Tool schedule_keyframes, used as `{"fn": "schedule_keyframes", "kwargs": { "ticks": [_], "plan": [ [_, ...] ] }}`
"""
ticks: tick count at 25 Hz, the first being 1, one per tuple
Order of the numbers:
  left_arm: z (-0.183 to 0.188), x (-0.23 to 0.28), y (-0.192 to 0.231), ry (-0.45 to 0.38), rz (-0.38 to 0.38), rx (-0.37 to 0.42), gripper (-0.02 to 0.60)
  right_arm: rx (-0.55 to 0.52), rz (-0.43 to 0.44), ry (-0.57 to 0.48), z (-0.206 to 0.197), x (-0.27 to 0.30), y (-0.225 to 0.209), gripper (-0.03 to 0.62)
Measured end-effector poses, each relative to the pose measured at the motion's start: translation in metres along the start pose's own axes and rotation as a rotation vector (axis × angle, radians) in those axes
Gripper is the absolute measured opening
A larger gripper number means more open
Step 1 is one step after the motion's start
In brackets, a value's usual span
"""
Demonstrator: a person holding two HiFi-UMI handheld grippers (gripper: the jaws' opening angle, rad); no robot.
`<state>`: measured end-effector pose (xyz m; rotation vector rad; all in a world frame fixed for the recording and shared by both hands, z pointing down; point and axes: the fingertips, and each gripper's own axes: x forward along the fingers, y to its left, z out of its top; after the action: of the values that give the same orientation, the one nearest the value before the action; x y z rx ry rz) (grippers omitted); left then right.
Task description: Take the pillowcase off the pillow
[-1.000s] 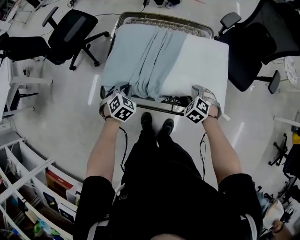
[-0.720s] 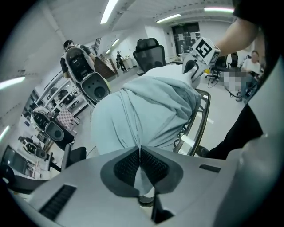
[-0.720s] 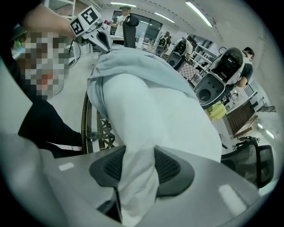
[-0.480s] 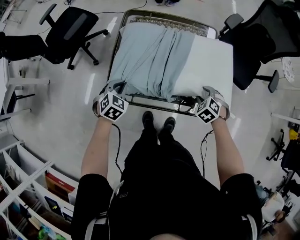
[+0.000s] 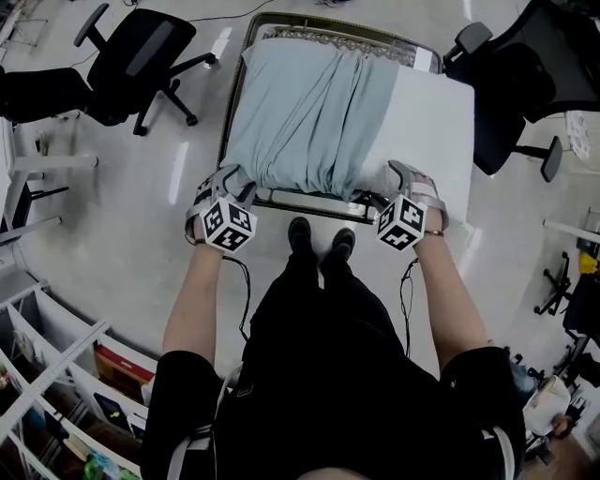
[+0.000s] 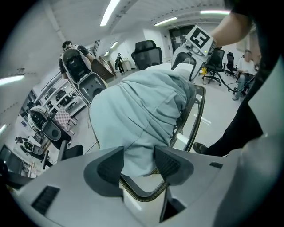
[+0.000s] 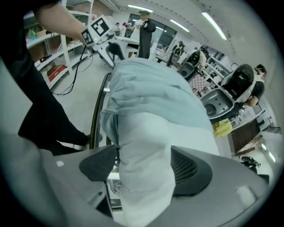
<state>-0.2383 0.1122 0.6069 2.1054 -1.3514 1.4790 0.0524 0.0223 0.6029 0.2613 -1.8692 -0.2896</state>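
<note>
My right gripper (image 7: 144,166) has shifted inward, its jaws just opening, spread around the pillow (image 5: 422,122) corner. My left gripper (image 6: 138,160) has likewise just spread around the pillowcase (image 5: 300,112). The rack (image 5: 309,200) beneath is mostly hidden.

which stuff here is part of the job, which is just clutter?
Job: pillowcase; pillow; left gripper, jaws have just been opening, pillowcase between them; right gripper, jaws have just been opening, pillow corner between them.
Lying about: office chairs; shelves; table, only the support.

Bright ceiling strip lights (image 6: 111,11), glare streaks on glossy floor (image 5: 178,175); fisheye warp, dark vignetted corners
</note>
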Motion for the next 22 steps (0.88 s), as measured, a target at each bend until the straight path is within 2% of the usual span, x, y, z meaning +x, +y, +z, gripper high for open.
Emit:
{"fn": "schedule_keyframes", "kwargs": {
  "ticks": [2, 3, 5, 7, 8, 11, 15, 22],
  "plan": [
    [-0.001, 0.007, 0.001, 0.039, -0.018, 0.049, 0.194, -0.071, 0.004, 0.073, -0.005, 0.025, 0.006, 0.393],
    [-0.003, 0.009, 0.001, 0.065, -0.021, 0.089, 0.174, -0.102, -0.015, 0.100, -0.007, 0.034, 0.005, 0.374],
    [-0.010, 0.012, 0.005, 0.123, -0.011, 0.199, 0.104, -0.122, -0.043, 0.114, -0.011, 0.039, 0.001, 0.280],
    [-0.019, 0.013, 0.009, 0.163, 0.000, 0.289, 0.053, -0.115, -0.041, 0.098, -0.012, 0.034, 0.000, 0.238],
    [-0.023, 0.013, 0.012, 0.172, -0.001, 0.309, 0.039, -0.115, -0.036, 0.085, -0.013, 0.031, 0.001, 0.227],
    [-0.030, 0.010, 0.020, 0.190, 0.000, 0.313, 0.011, -0.104, -0.027, 0.071, -0.015, 0.020, 0.000, 0.205],
    [-0.043, 0.005, 0.037, 0.190, -0.005, 0.223, 0.009, -0.078, -0.014, 0.087, -0.021, 0.013, -0.005, 0.189],
    [-0.053, 0.008, 0.075, 0.199, 0.029, 0.194, 0.009, -0.028, -0.001, 0.099, -0.038, -0.004, -0.011, 0.171]
  ]
}}
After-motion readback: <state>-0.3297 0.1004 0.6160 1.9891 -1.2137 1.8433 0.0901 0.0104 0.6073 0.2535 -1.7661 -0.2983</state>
